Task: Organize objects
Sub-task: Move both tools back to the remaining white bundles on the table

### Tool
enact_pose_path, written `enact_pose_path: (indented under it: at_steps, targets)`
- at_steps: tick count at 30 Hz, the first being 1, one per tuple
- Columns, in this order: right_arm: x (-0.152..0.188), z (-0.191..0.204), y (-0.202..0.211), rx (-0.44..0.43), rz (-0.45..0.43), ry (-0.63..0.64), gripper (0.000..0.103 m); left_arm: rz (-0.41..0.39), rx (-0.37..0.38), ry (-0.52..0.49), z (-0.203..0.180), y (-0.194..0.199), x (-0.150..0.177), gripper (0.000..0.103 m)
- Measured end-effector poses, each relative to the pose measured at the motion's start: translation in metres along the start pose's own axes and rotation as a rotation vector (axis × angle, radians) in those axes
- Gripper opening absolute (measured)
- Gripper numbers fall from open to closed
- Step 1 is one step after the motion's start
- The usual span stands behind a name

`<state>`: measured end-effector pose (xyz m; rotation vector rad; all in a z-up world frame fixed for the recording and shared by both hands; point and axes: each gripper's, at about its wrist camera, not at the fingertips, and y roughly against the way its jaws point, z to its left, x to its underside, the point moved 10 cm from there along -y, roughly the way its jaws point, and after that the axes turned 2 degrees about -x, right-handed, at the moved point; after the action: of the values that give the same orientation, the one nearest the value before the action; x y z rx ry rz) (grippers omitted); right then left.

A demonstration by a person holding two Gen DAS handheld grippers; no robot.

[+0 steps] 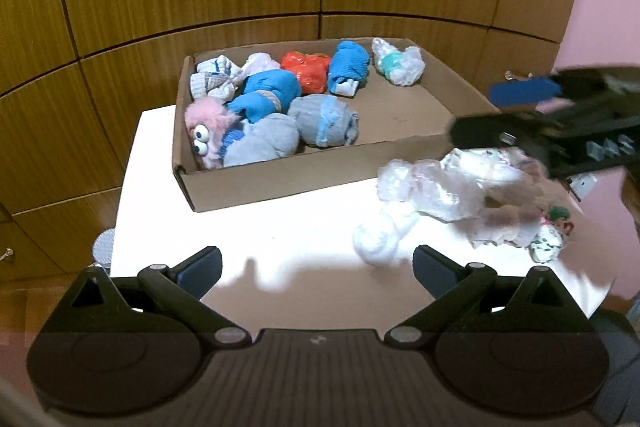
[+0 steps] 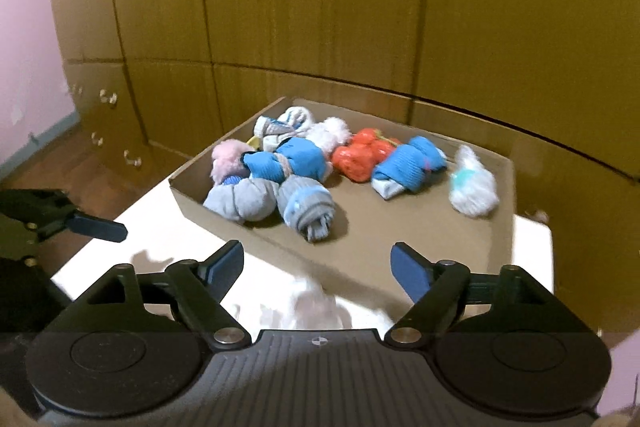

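Cardboard box (image 1: 280, 183) on white table (image 1: 280, 239), long axis left to right, packed at left end with rolled socks (image 1: 264, 99). Beside it, on table: white sock roll (image 1: 380, 233), lengthwise toward box, and crinkled plastic bags (image 1: 440, 187). Left gripper (image 1: 316, 267) spread wide, empty. Right gripper (image 2: 318, 265) likewise spread, above near box wall.

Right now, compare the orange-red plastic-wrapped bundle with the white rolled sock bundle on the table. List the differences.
The orange-red plastic-wrapped bundle lies inside the brown cardboard box; the white rolled sock bundle lies outside it, on the white table.
The orange-red bundle is glossy and crinkled; the white one looks soft and matte.
The orange-red bundle is wedged between two blue bundles; the white one touches only the clear-wrapped bundle behind it.
Both are small, rounded bundles, and no claw holds either.
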<state>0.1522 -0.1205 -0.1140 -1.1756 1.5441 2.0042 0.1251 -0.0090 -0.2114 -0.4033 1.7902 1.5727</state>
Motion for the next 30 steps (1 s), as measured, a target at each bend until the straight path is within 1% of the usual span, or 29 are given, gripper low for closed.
enact_pose_path:
  at_steps: [8, 13, 16, 19, 21, 23, 24, 28, 30]
  targets:
    - [0.049, -0.001, 0.050, 0.056, -0.077, -0.057, 0.086, -0.049, -0.006, 0.047, -0.017, 0.002, 0.011, 0.101]
    - [0.082, 0.002, 0.066, 0.077, -0.115, -0.088, 0.086, -0.103, -0.006, 0.046, -0.027, 0.005, 0.016, 0.100]
    - [0.097, 0.001, 0.071, 0.081, -0.139, -0.109, 0.086, -0.148, 0.007, 0.021, -0.033, 0.007, 0.016, 0.098]
    - [0.105, -0.001, 0.068, 0.101, -0.153, -0.117, 0.086, -0.184, 0.027, -0.001, -0.038, 0.005, 0.016, 0.092]
    - [0.109, -0.006, 0.065, 0.119, -0.158, -0.126, 0.086, -0.207, 0.051, 0.008, -0.039, 0.003, 0.014, 0.091]
    - [0.113, -0.010, 0.062, 0.135, -0.158, -0.129, 0.087, -0.210, 0.066, 0.014, -0.039, 0.001, 0.013, 0.090]
    - [0.113, -0.012, 0.061, 0.146, -0.161, -0.124, 0.087, -0.207, 0.067, 0.007, -0.039, -0.001, 0.012, 0.089]
    - [0.118, -0.025, 0.059, 0.161, -0.165, -0.162, 0.087, -0.217, 0.027, -0.061, -0.039, -0.009, 0.007, 0.090]
    - [0.121, -0.029, 0.059, 0.183, -0.166, -0.165, 0.086, -0.209, 0.025, -0.080, -0.038, -0.015, 0.005, 0.090]
